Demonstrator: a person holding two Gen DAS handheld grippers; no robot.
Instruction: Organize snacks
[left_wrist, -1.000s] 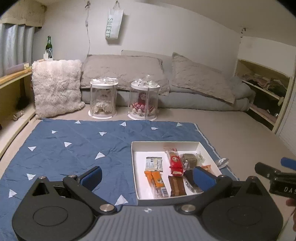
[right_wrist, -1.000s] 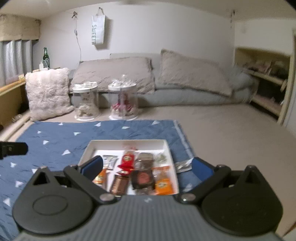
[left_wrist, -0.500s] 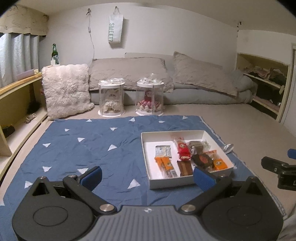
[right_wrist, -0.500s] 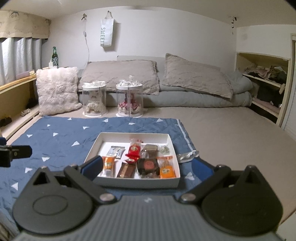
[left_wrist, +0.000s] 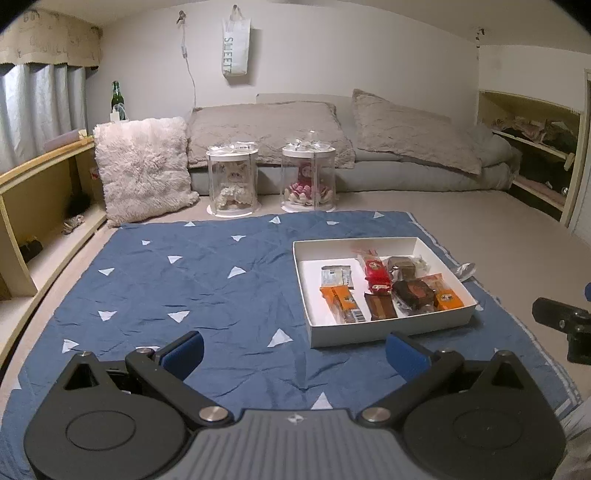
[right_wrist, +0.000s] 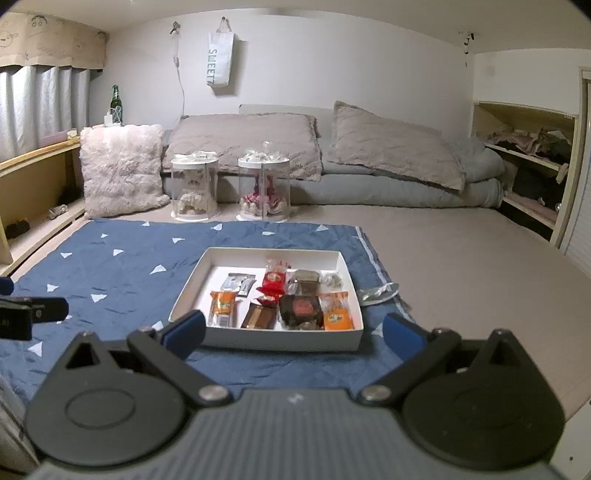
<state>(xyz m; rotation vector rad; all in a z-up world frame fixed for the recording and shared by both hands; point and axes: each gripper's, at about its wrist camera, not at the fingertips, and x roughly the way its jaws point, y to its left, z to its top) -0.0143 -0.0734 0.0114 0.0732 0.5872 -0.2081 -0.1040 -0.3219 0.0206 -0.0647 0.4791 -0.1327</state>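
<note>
A white tray (left_wrist: 391, 334) holding several wrapped snacks sits on a blue blanket (left_wrist: 184, 280); it also shows in the right wrist view (right_wrist: 280, 341). Inside are a red packet (left_wrist: 376, 271), orange packets (left_wrist: 341, 301) and dark brown ones (left_wrist: 413, 293). A silver wrapper (right_wrist: 378, 291) lies on the blanket just right of the tray. My left gripper (left_wrist: 295, 350) is open and empty, held above the blanket short of the tray. My right gripper (right_wrist: 293, 332) is open and empty, just in front of the tray.
Two clear cylinders with dolls (left_wrist: 232, 182) (left_wrist: 308, 181) stand behind the blanket. A fluffy pillow (left_wrist: 142, 166) and grey cushions (left_wrist: 266, 133) line the back. Shelves run along the left (left_wrist: 40, 206) and right (left_wrist: 532, 158).
Both grippers have drawn back and up from the tray, so it looks farther off in both views. Both stay open and empty.
</note>
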